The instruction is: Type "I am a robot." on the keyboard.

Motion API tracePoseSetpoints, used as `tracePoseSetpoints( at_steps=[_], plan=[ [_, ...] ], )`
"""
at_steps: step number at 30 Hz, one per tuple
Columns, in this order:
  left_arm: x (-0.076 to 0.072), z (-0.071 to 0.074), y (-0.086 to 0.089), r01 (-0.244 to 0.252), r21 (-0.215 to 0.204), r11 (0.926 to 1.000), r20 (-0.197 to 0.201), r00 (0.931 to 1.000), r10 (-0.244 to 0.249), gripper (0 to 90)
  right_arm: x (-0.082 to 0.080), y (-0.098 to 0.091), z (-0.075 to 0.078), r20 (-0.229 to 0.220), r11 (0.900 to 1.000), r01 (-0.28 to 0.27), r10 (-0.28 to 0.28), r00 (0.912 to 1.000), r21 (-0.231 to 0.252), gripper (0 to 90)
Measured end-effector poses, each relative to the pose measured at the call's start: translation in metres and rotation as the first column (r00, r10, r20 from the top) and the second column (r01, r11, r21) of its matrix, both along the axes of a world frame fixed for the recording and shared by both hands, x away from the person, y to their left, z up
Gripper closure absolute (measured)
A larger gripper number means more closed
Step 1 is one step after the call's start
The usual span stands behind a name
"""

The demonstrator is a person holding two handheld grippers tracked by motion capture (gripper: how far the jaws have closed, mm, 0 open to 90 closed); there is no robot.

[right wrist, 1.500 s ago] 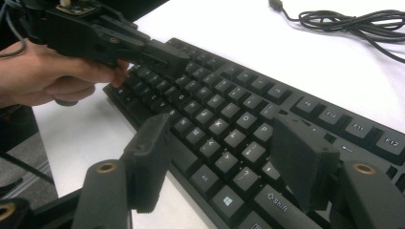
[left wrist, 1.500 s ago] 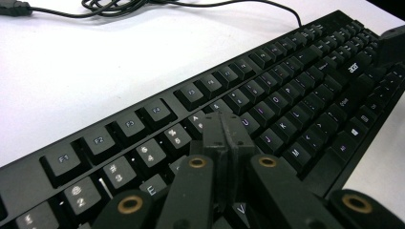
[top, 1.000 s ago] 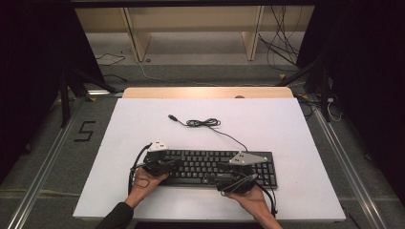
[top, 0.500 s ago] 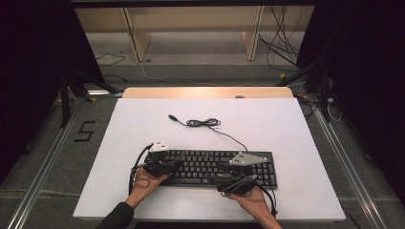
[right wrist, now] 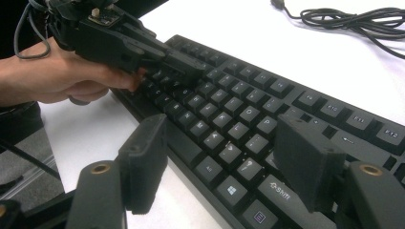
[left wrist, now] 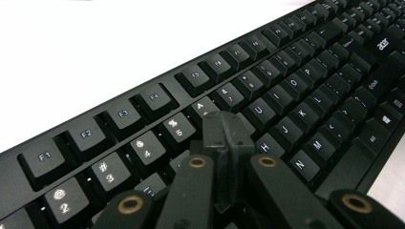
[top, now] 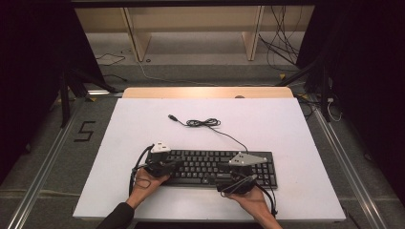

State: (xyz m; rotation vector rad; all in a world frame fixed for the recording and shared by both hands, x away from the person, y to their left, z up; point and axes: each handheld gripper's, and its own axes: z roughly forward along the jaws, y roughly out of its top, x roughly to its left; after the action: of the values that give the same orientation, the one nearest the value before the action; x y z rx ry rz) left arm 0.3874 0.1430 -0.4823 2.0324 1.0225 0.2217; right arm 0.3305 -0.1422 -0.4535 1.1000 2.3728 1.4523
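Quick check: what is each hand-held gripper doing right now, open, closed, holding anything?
Left hand-held gripper: closed, holding nothing, tips over the keyboard keys.
Right hand-held gripper: open, holding nothing, jaws apart above the keyboard's near edge.

White table (top: pixel 286 124), rectangular, with a bare wooden strip along its far edge. Black keyboard (top: pixel 205 164) lies flat near the near edge, roughly central. Its black cable (top: pixel 205 123) lies coiled toward the table's middle, plug end loose on the surface.
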Motion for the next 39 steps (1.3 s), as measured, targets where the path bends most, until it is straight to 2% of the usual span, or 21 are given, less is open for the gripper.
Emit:
tracePoseSetpoints(
  at_steps=[9,18,31,39],
  plan=[
    [-0.002,0.006,0.004,-0.011,-0.024,0.9996,0.011,0.9999,0.011,84.8,0.0,0.0,0.0,0.001,1.0,0.002,-0.002,1.0,0.002,37.2],
    [-0.006,0.014,0.01,-0.01,-0.073,0.9973,0.019,0.9998,0.011,76.6,0.001,0.001,0.0,0.001,1.0,0.004,-0.004,1.0,0.001,37.2],
    [-0.014,0.02,0.02,-0.001,-0.123,0.9924,0.019,0.9998,0.004,55.9,0.004,0.002,-0.001,0.001,1.0,0.006,-0.006,1.0,-0.004,37.3],
    [-0.019,0.024,0.023,-0.005,-0.142,0.9899,0.03,0.9995,0.009,47.2,0.005,0.001,-0.002,-0.002,0.9999,0.009,-0.009,1.0,-0.007,37.5]
  ],
)
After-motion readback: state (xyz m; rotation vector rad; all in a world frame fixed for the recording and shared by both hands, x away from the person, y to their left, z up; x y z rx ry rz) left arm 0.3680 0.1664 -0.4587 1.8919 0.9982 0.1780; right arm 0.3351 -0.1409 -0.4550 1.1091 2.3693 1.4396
